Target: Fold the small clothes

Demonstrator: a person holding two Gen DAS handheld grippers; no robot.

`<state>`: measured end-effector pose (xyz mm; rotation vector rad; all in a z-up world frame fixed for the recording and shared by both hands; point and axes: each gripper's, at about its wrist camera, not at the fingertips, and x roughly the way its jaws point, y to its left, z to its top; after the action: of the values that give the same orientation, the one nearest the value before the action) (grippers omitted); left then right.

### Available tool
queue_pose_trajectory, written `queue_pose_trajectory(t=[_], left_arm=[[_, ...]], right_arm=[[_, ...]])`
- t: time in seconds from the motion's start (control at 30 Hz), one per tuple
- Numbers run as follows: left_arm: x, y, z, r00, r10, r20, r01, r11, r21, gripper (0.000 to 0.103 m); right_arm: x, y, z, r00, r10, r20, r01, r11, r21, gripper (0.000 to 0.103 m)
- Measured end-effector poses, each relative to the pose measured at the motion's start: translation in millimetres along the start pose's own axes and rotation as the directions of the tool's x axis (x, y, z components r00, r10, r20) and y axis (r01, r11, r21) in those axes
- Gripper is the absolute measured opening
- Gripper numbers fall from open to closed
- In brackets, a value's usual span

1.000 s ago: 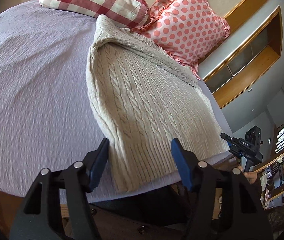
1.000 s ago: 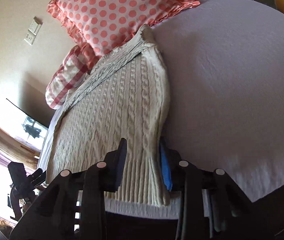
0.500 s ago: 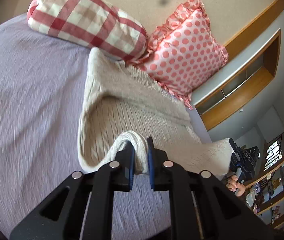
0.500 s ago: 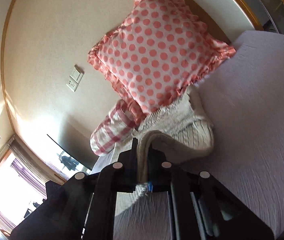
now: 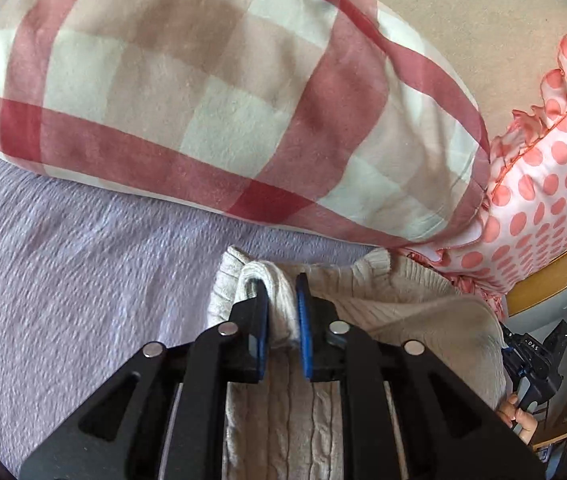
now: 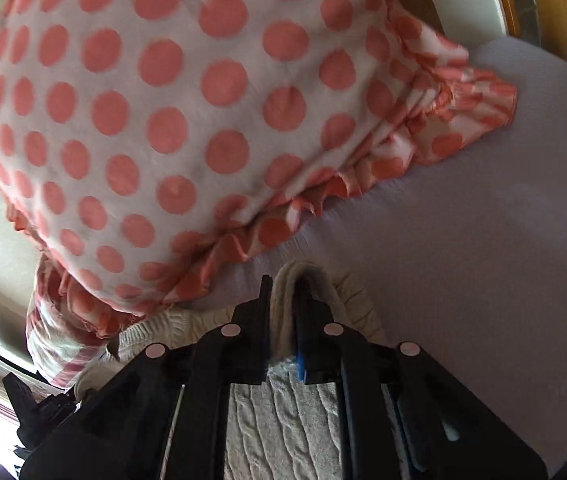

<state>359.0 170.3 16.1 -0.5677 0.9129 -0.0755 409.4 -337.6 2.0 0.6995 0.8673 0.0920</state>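
Only the left wrist view shows the red-checked pillow (image 5: 211,92) bulking just beyond the left gripper (image 5: 281,308), plus the person's hand (image 5: 521,420) around the right gripper (image 5: 533,364) off past the sweater's far side; the right wrist view instead fills with the polka-dot pillow (image 6: 171,112) on the lavender bedspread (image 6: 483,240). Both grippers reach low and forward toward the pillows, each clamped on a bunched hem fold of the cream cable-knit sweater (image 5: 411,312). The sweater lies doubled on the bedspread against the pillows' base, cables running back toward the cameras, its folded width stretching between the grippers.
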Motion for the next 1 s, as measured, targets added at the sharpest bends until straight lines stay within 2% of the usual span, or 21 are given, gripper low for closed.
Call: queue_pose_trajectory(t=[0.03, 0.1, 0.13, 0.17, 0.2, 0.23, 0.27, 0.33, 0.43, 0.5, 0.53, 0.6, 0.73, 0.9, 0.93, 0.97, 1.0], left_arm=[[-4, 0, 1, 1.0, -0.022, 0.003, 0.022, 1.0, 0.001, 0.018], [-16, 1, 2, 0.997, -0.073, 0.0, 0.073, 0.997, -0.002, 0.034], [-26, 2, 1, 0.996, -0.084, 0.013, 0.084, 0.996, -0.003, 0.055], [-39, 3, -1, 0.996, -0.082, 0.036, 0.082, 0.997, 0.0, 0.074], [-52, 5, -6, 0.994, -0.091, 0.058, 0.091, 0.996, 0.011, 0.076], [-63, 7, -11, 0.992, -0.111, 0.064, 0.11, 0.994, 0.029, 0.076], [-72, 9, -16, 0.99, -0.131, 0.061, 0.128, 0.991, 0.04, 0.076], [-84, 16, -30, 0.984, -0.171, 0.041, 0.17, 0.985, 0.037, 0.077], [-82, 22, -49, 0.978, -0.205, -0.025, 0.206, 0.978, 0.025, 0.078], [-72, 22, -60, 0.979, -0.192, -0.069, 0.193, 0.981, 0.017, 0.078], [-65, 23, -64, 0.979, -0.183, -0.088, 0.184, 0.983, 0.006, 0.078], [-51, 29, -70, 0.976, -0.18, -0.125, 0.178, 0.984, -0.033, 0.077], [-50, 30, -78, 0.969, -0.22, -0.113, 0.216, 0.975, -0.049, 0.077], [-35, 26, -71, 0.952, -0.293, -0.094, 0.281, 0.952, -0.12, 0.076], [-31, 25, -69, 0.948, -0.303, -0.101, 0.289, 0.948, -0.133, 0.066], [-23, 25, -68, 0.941, -0.319, -0.117, 0.299, 0.941, -0.161, 0.041], [-17, 27, -68, 0.94, -0.313, -0.133, 0.284, 0.938, -0.197, 0.024]], right_arm=[[-4, 0, 2, 0.999, 0.034, 0.008, -0.034, 0.999, 0.008, 0.024], [-20, -1, 7, 0.993, 0.104, 0.049, -0.105, 0.994, 0.008, 0.043], [-32, -2, 8, 0.99, 0.103, 0.095, -0.104, 0.995, 0.006, 0.054], [-49, -3, 7, 0.982, 0.102, 0.157, -0.103, 0.995, -0.003, 0.079], [-64, -3, 3, 0.97, 0.13, 0.207, -0.128, 0.992, -0.022, 0.086], [-75, -3, -3, 0.959, 0.173, 0.224, -0.165, 0.985, -0.054, 0.086], [-82, -1, -10, 0.958, 0.199, 0.206, -0.185, 0.979, -0.084, 0.086], [-82, 6, -28, 0.964, 0.237, 0.124, -0.22, 0.966, -0.134, 0.086], [-65, 14, -57, 0.972, 0.234, -0.022, -0.234, 0.956, -0.179, 0.086], [-45, 8, -71, 0.988, 0.128, -0.09, -0.142, 0.974, -0.177, 0.086], [-37, 4, -74, 0.989, 0.106, -0.1, -0.123, 0.975, -0.186, 0.085], [-45, 6, -79, 0.992, 0.112, -0.056, -0.121, 0.97, -0.212, 0.085], [-61, -1, -81, 0.966, 0.26, 0.005, -0.255, 0.95, -0.182, 0.089], [-66, -7, -76, 0.954, 0.297, 0.035, -0.289, 0.946, -0.148, 0.09], [-67, -8, -75, 0.952, 0.302, 0.038, -0.295, 0.945, -0.141, 0.09], [-66, -7, -74, 0.95, 0.308, 0.043, -0.3, 0.944, -0.134, 0.09], [-69, -9, -73, 0.948, 0.313, 0.05, -0.305, 0.944, -0.127, 0.09]])
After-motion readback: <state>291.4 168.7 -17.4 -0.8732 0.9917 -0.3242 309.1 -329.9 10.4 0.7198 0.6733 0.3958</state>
